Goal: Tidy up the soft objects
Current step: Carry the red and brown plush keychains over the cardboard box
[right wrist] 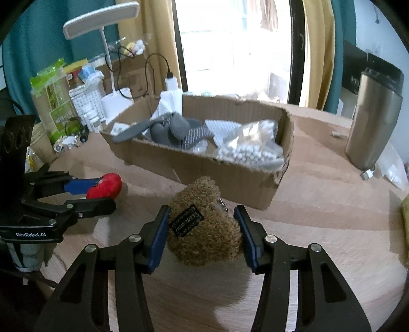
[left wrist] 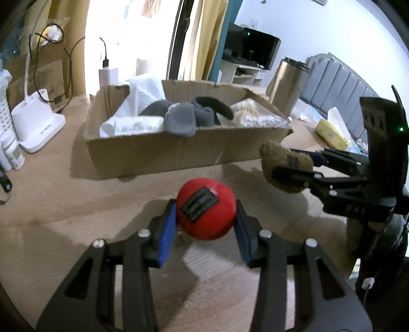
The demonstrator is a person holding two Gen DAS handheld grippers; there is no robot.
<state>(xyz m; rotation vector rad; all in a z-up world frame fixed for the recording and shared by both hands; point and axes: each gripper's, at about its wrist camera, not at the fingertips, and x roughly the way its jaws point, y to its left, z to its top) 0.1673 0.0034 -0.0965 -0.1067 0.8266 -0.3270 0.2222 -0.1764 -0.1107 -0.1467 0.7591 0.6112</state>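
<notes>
Two hand-held grippers are working side by side over the bench (left wrist: 64, 204), each one gripping a soft toy. Left hand-held gripper (left wrist: 205, 219) is clamping the red plush ball (left wrist: 205, 213) between its blue pads (left wrist: 167, 232), both pads pressing on the ball's sides; a black label is facing the camera. Right hand-held gripper (right wrist: 202, 229) is squeezing the brown fuzzy plush (right wrist: 204, 227), pads touching both flanks, black tag showing on the front.

Both toys are sitting just in front of the cardboard box (left wrist: 158, 150), outside it, near its front wall. Whether they are lifted clear of the bench, cannot tell.

Left wrist view is showing the right hand-held gripper from the side with the brown plush poking out past its fingertips, plus a grey padded headboard (left wrist: 340, 86) and a yellow pack (left wrist: 329, 134) behind it. Right wrist view is showing the left hand-held gripper side-on with the red ball at its tips, and clutter at far left: a green snack bag (right wrist: 53, 102) and a white desk lamp (right wrist: 102, 20). Only the lamp's base is appearing in the left view.

Box contents in both views: grey socks (right wrist: 168, 131), white cloth (left wrist: 145, 89), a clear bag of white pieces (right wrist: 253, 150). A metal tumbler (right wrist: 373, 122) is standing right of the box.
</notes>
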